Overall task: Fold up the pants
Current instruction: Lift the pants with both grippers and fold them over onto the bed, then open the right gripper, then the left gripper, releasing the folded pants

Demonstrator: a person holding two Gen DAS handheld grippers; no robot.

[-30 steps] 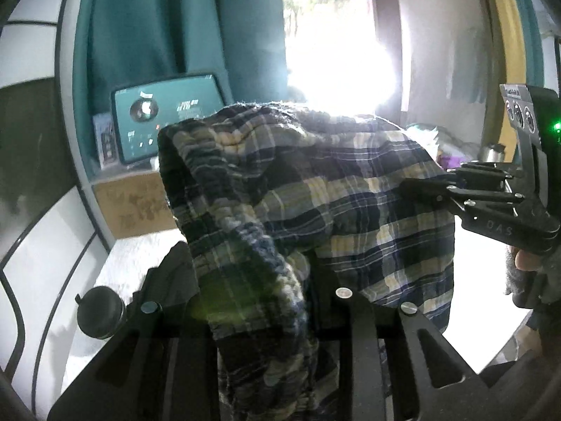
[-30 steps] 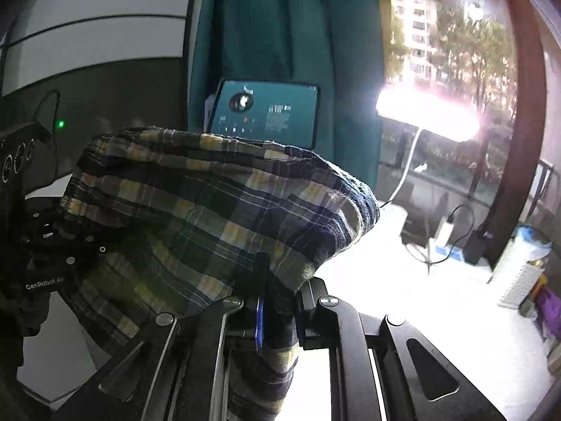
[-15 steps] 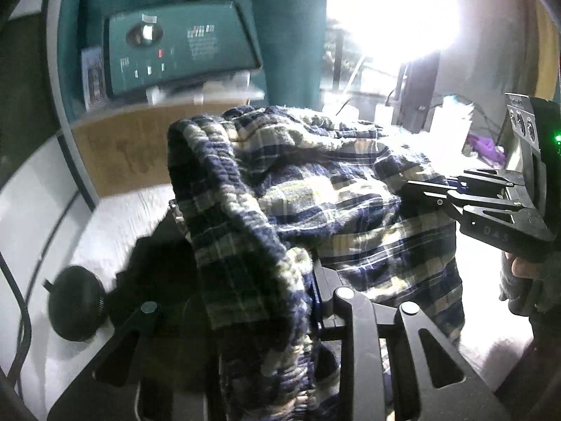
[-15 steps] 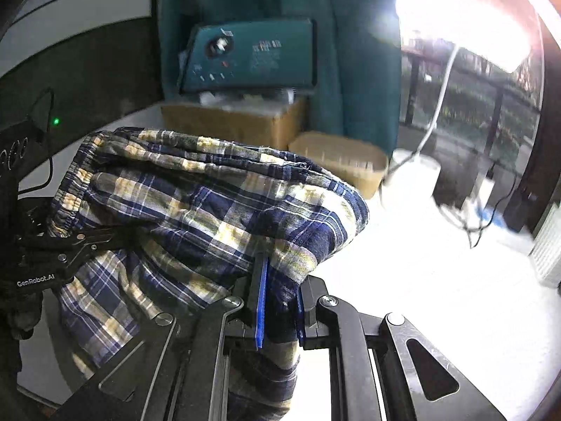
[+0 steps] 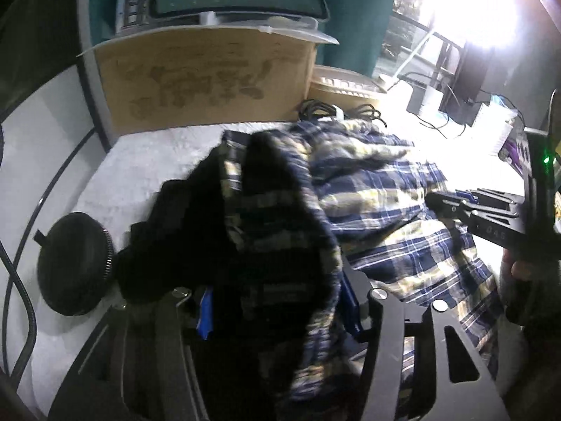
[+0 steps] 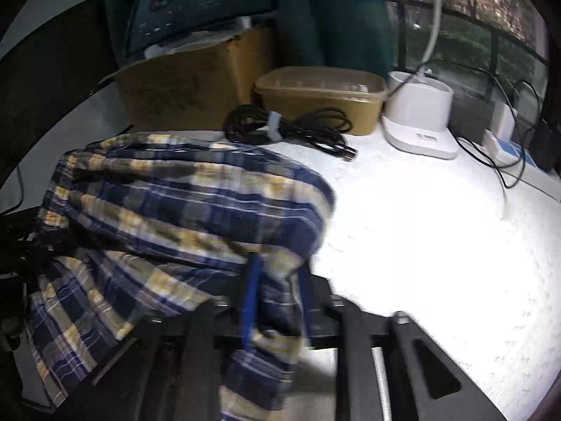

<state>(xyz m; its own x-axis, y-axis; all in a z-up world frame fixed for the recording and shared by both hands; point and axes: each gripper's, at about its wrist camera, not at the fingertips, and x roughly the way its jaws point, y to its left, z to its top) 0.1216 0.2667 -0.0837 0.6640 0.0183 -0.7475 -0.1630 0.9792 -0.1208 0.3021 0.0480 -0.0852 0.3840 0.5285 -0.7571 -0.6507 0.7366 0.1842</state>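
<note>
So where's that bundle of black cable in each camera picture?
Left wrist view: black cable bundle sits top middle, beyond the plaid pants.
Right wrist view: upper middle, before the tan tub.
Shared landmark: the cardboard box, left of the cable.

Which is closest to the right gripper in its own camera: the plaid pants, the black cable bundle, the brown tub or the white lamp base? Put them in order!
1. Plaid pants: between the opening fingers of the right gripper.
2. Black cable bundle: mid-table, beyond the pants.
3. Brown tub and white lamp base, at the back: too close to call.
</note>
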